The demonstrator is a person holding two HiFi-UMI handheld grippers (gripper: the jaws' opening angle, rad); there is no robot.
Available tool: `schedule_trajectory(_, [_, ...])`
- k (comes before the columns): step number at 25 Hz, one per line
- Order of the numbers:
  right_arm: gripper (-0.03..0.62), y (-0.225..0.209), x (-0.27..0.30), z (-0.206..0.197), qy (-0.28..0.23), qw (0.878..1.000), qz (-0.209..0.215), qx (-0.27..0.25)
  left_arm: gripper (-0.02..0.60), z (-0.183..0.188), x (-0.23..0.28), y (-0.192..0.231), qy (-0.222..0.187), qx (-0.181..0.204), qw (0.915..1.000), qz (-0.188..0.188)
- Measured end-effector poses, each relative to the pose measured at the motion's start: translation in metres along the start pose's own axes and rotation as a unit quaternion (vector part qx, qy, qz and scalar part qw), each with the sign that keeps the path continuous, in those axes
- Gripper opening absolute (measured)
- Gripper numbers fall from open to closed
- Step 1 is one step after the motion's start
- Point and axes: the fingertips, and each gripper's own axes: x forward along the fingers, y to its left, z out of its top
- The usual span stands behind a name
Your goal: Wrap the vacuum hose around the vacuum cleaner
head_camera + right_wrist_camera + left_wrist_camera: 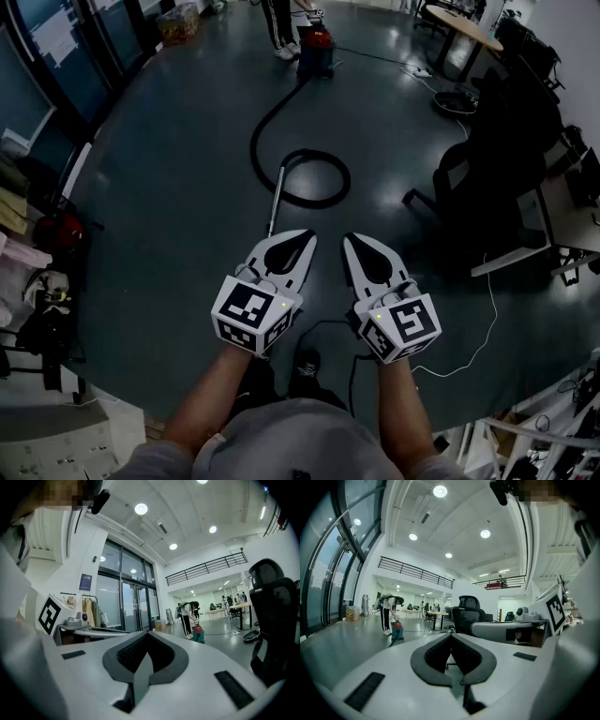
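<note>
A red and blue vacuum cleaner (317, 49) stands far off across the grey floor, with a person (281, 28) bent over it. Its black hose (298, 150) runs toward me and curls into a loop, ending in a pale wand (276, 202). My left gripper (302, 234) and right gripper (352, 240) are held side by side at chest height, both shut and empty, well short of the wand. The vacuum cleaner (397, 631) shows small in the left gripper view, and the vacuum cleaner (198, 633) also in the right gripper view.
A black office chair (487, 159) stands at right near a desk (553, 234). A white cable (469, 347) trails on the floor at lower right. Coats and bags (37, 244) crowd the left wall. A round table (464, 28) sits at the far right.
</note>
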Motion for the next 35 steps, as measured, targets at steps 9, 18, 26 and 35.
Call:
schedule_trajectory(9, [0.005, -0.007, -0.002, -0.006, 0.003, 1.000, 0.000, 0.014, 0.008, -0.007, 0.006, -0.003, 0.008, -0.003, 1.0000, -0.001])
schedule_trajectory(18, [0.005, -0.013, 0.003, -0.013, 0.013, 1.000, 0.003, 0.018, 0.008, -0.014, 0.011, 0.002, 0.018, -0.004, 0.9998, 0.002])
schedule_trajectory(26, [0.005, -0.038, 0.014, -0.023, 0.025, 0.999, 0.005, 0.025, 0.008, -0.025, 0.029, 0.021, 0.036, -0.003, 0.9992, 0.015])
schedule_trajectory(35, [0.005, -0.062, 0.042, -0.037, 0.045, 0.998, 0.020, 0.033, 0.008, -0.036, 0.047, 0.059, 0.060, -0.007, 0.9974, 0.040])
